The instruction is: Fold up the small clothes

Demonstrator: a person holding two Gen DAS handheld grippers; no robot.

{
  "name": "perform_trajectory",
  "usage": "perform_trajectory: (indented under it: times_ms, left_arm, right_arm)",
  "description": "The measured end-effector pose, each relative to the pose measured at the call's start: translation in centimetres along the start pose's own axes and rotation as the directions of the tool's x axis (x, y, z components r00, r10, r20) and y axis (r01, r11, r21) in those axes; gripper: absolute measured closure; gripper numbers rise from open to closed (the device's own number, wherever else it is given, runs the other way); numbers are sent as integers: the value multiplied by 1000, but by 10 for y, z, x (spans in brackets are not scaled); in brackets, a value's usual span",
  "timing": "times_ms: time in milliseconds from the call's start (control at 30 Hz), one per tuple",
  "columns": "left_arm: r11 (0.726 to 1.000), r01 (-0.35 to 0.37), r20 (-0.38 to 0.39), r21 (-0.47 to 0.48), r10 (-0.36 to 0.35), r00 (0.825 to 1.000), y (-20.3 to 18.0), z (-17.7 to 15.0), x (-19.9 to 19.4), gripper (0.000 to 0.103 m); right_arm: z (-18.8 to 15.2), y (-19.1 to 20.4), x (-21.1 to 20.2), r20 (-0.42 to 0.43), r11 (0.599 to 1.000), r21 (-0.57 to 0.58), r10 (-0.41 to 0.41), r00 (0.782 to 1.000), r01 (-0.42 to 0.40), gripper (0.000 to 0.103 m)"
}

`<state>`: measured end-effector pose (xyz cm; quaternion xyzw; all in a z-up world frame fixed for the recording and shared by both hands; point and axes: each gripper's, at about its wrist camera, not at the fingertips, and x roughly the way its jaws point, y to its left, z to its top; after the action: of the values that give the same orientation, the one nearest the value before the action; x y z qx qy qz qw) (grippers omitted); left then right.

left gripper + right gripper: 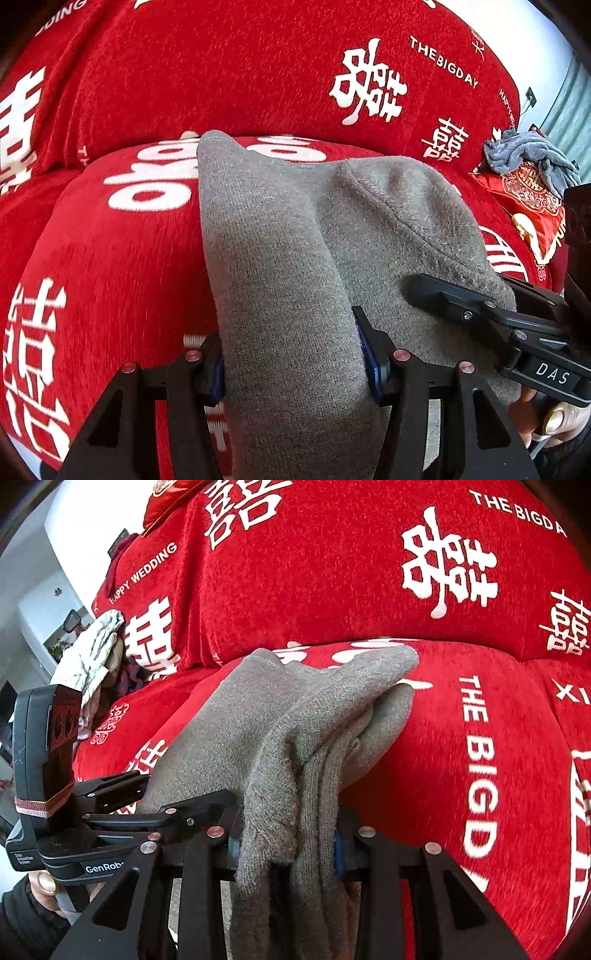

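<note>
A red plush sofa cover printed with white Chinese wedding characters and English phrases (258,74) fills both views, draped over the back and the seat cushions. Lying on the seat cushion and lifted at its near end is a grey knitted garment of soft fleecy fabric (295,240); in the right wrist view it hangs in several bunched layers with one end reaching out over the cushion (295,720). At one far end of the sofa sits a red satin cushion with gold embroidery (532,199), and a crumpled grey-blue cloth (517,151) lies on top of it. At the other end, a pale crumpled piece of clothing (92,650) rests against the sofa back. The black left gripper with blue pads (295,365) has its jaws clamped on a thick fold of the grey garment, the fabric filling the space between them. The black right gripper (286,842) is likewise closed on a narrower bundle of the same garment's layers. Each gripper shows in the other's view just beside it, gripping the neighbouring edge. A person's hand (554,417) holds the right gripper's handle at the lower edge.
</note>
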<state>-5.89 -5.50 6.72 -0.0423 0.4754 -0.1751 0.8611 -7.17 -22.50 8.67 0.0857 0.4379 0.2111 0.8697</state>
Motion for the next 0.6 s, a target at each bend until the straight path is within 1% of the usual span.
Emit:
perform_trajectory:
  times_ms: [133, 333, 367, 400, 433, 467, 500, 533, 600]
  left_arm:
    - [1000, 0, -4, -9, 0, 1000, 2, -14, -1, 46]
    - [1000, -11, 0, 4, 11, 1000, 5, -33, 1, 45]
    - [1000, -8, -11, -8, 8, 1000, 9, -37, 3, 42]
    - [1000, -9, -20, -19, 8, 1000, 13, -40, 3, 33]
    - [999, -10, -21, -30, 10, 1000, 17, -43, 2, 29]
    - [999, -12, -12, -40, 12, 1000, 22, -44, -2, 24]
    - [999, -13, 2, -48, 13, 1000, 27, -44, -7, 24]
    - [998, -12, 13, -54, 13, 1000, 32, -43, -13, 24]
    - [997, -24, 36, -69, 27, 999, 40, -34, -23, 24]
  right_arm:
    - [-13, 4, 0, -9, 1000, -1, 1, 1000, -1, 68]
    - [-26, 5, 2, -11, 1000, -5, 1, 1000, -1, 67]
    - [-28, 2, 4, -18, 1000, 1, 1, 1000, -1, 67]
    - [-29, -2, 6, -32, 1000, 6, 1, 999, 0, 65]
    - [-31, -5, 8, -43, 1000, 10, -4, 999, 4, 60]
    - [-32, -9, 10, -60, 1000, 18, -10, 998, 12, 58]
    - [-34, -16, 10, -75, 999, 34, -24, 997, 27, 56]
    - [-35, -22, 7, -72, 998, 50, -34, 997, 38, 55]
    - [-31, -30, -4, -39, 996, 73, -44, 998, 47, 55]
